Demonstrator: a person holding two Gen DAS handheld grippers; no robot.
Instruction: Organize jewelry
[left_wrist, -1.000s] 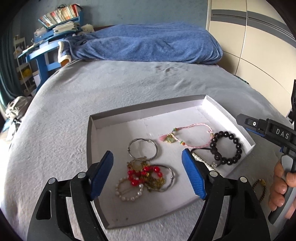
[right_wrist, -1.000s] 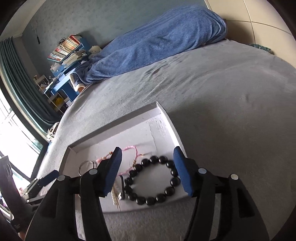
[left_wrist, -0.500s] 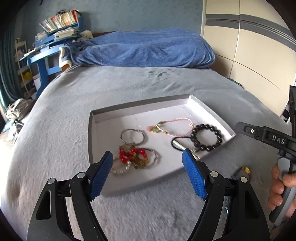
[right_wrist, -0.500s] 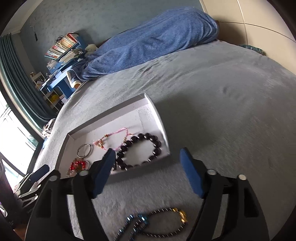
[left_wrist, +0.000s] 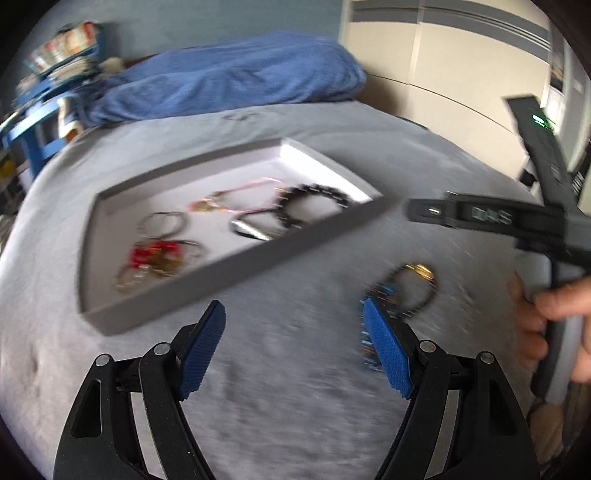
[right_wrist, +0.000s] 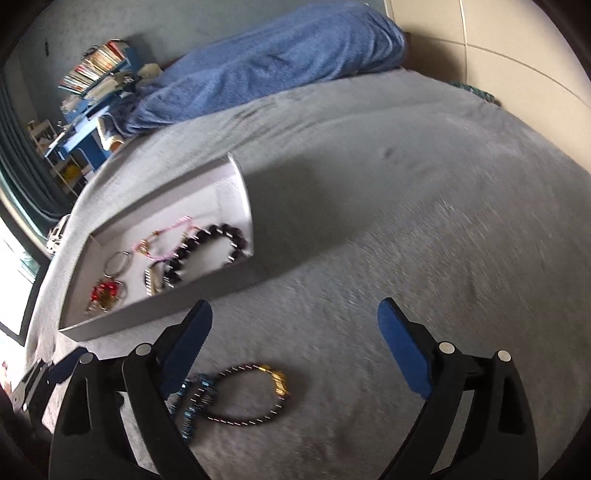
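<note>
The left gripper (left_wrist: 293, 349) hung over the grey bedspread (right_wrist: 424, 229) with its blue pads spread apart and nothing between them. The right gripper (right_wrist: 295, 343) also pointed down at the bed; its jaws were opening, and no piece of jewelry lay between the pads. In the left wrist view the right gripper showed at the right edge, held by a hand (left_wrist: 543, 325) around its handle.

A shallow white tray (right_wrist: 242, 188) sat on the bedspread. Inside it lay a black bead bracelet (right_wrist: 207, 254) at the right end, a thin pink bracelet (right_wrist: 166, 238) just beside it, a silver ring bangle (right_wrist: 118, 262) further left, and a red-and-gold cluster (right_wrist: 105, 293) near the tray's left corner — the blur hid finer detail.

Outside the tray, on the bare bedspread, lay 2 more pieces: a dark beaded bracelet with a gold clasp (right_wrist: 251, 395) and, touching it on the left, a blue beaded bracelet (right_wrist: 192, 402). Both sat just below the right gripper's left pad, untouched.

A blue blanket (right_wrist: 266, 62) was heaped at the far end of the bed.
</note>
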